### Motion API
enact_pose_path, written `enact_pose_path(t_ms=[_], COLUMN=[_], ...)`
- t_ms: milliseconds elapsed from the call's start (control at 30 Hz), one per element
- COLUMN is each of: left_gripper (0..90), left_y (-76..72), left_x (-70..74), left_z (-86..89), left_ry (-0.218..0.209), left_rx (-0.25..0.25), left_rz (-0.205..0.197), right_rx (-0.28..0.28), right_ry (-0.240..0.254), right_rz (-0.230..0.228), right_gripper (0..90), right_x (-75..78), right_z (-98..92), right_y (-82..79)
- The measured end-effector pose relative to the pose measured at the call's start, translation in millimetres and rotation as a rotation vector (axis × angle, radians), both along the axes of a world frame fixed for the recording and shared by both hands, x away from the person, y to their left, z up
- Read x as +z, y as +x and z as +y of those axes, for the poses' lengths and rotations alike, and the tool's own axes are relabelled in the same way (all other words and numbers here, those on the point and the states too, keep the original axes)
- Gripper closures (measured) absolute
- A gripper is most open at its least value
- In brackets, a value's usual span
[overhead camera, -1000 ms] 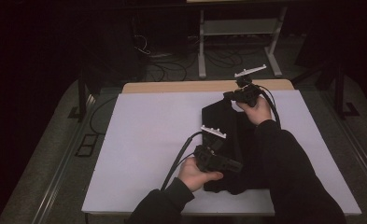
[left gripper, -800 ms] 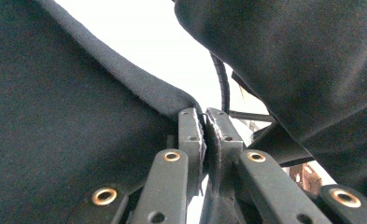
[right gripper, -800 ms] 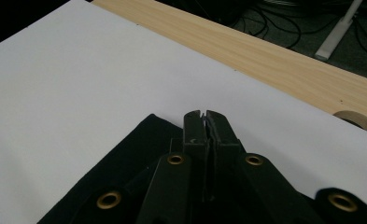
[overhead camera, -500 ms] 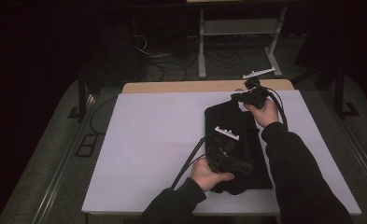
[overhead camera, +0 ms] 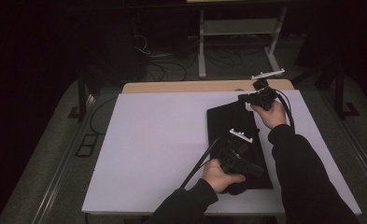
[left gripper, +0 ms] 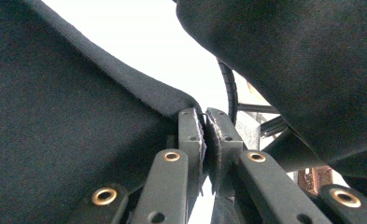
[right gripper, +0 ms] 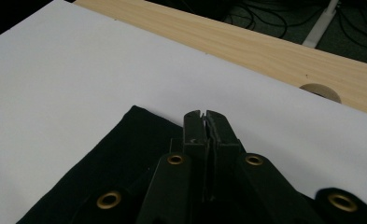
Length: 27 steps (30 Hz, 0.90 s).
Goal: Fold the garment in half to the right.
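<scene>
A black cloth (overhead camera: 232, 122) lies in a long strip on the right part of the white tabletop (overhead camera: 162, 140). My left gripper (overhead camera: 259, 171) is at the strip's near end. In the left gripper view its jaws (left gripper: 204, 116) are pressed together on the hem of the cloth (left gripper: 55, 116), under a dark sleeve (left gripper: 288, 60). My right gripper (overhead camera: 242, 97) is at the strip's far end. In the right gripper view its jaws (right gripper: 203, 116) are shut over the far edge of the cloth (right gripper: 125, 154), next to a free corner.
A bare wooden strip (overhead camera: 181, 87) with a round hole (right gripper: 320, 91) runs along the table's far edge. Behind the table stand a metal rack (overhead camera: 237, 28) and floor cables (overhead camera: 172, 70). The white sheet (right gripper: 78, 70) stretches wide to the left of the cloth.
Both hands have shifted to the right and drawn the cloth along with them. The cloth now lies as a narrower, straighter strip.
</scene>
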<state>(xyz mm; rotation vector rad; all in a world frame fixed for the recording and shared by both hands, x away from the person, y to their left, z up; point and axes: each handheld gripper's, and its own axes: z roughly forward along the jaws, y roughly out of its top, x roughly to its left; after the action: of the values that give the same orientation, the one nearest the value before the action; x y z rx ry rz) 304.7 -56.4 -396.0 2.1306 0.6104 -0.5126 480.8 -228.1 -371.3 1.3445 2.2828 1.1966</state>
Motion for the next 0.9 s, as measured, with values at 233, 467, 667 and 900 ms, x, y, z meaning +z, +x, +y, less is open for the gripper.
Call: enact_pose_path(t_ms=[233, 467, 667, 900], left_gripper=[83.3, 83.3, 83.3, 83.3], left_y=[2.0, 1.7, 1.8, 2.8], left_x=[-8.8, -18.7, -27.4, -33.0], left_z=[-7.8, -18.6, -28.4, -36.8], left_ry=[0.04, 0.085, 0.114, 0.141], left_rx=[-0.006, 0.014, 0.025, 0.027], left_rz=[0.01, 0.014, 0.009, 0.006], right_rx=[-0.015, -0.03, -0.037, -0.046], right_ry=[0.018, 0.04, 0.04, 0.036], right_rz=[0.011, 0.019, 0.022, 0.027], right_gripper=[86.1, 86.2, 86.2, 86.2], right_x=[-7.2, -12.1, -16.9, -24.7], right_z=[-8.8, -14.7, -15.9, -21.4], right_y=[-1.2, -1.8, -2.2, -2.6])
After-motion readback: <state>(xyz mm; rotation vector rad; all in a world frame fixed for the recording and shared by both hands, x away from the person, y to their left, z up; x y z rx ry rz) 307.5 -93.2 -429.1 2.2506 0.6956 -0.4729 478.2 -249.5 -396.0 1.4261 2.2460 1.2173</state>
